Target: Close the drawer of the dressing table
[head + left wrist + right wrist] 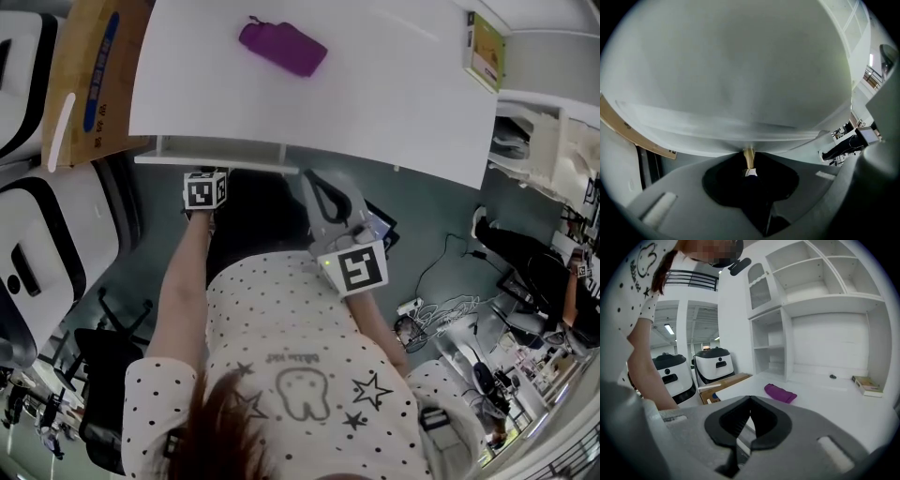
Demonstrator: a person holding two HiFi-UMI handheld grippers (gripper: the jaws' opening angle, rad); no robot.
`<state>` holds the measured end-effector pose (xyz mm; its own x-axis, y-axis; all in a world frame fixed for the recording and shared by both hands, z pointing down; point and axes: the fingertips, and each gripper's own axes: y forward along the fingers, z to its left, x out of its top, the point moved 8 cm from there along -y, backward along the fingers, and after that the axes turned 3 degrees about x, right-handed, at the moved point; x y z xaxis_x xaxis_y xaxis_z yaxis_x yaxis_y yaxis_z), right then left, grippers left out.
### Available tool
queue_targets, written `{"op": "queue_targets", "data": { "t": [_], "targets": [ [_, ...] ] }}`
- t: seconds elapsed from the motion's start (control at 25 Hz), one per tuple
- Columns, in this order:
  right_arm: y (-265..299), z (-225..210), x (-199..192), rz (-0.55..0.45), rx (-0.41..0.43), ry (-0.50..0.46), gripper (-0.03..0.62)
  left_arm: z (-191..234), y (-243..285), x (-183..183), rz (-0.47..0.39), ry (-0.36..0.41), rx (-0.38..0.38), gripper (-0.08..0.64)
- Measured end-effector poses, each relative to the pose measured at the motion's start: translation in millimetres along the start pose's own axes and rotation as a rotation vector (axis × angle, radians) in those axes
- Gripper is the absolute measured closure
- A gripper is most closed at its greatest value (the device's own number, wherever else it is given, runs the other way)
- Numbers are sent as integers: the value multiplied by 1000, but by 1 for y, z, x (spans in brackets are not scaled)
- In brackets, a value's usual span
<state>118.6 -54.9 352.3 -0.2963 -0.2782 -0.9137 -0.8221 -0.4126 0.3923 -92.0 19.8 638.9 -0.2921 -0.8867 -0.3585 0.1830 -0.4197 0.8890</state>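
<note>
The white dressing table fills the top of the head view, with a purple pouch lying on it. Its drawer juts out a little under the front edge at the left. My left gripper points steeply down at the white drawer front, and its jaws are shut on a small tan knob. In the head view only its marker cube shows, just below the drawer. My right gripper hovers shut and empty near the table's front edge, right of the drawer.
A cardboard box stands left of the table, with white wheeled machines beyond it. A small boxed item lies at the tabletop's right rear. White shelves rise behind the table. Cables lie on the floor at right.
</note>
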Motion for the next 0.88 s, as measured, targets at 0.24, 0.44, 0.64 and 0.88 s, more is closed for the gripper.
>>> {"op": "queue_targets", "data": {
  "t": [0.24, 0.44, 0.64, 0.88],
  "targets": [
    [13, 14, 4, 15, -67, 72, 597, 2, 5, 14, 18, -5, -3, 485],
    [22, 36, 0, 32, -120, 103, 597, 2, 4, 12, 21, -1, -3, 485],
    [25, 55, -5, 24, -157, 117, 597, 3, 4, 13, 19, -4, -19, 485],
    [25, 66, -4, 16, -186, 115, 597, -1, 10, 13, 37, -3, -43, 485]
  ]
}}
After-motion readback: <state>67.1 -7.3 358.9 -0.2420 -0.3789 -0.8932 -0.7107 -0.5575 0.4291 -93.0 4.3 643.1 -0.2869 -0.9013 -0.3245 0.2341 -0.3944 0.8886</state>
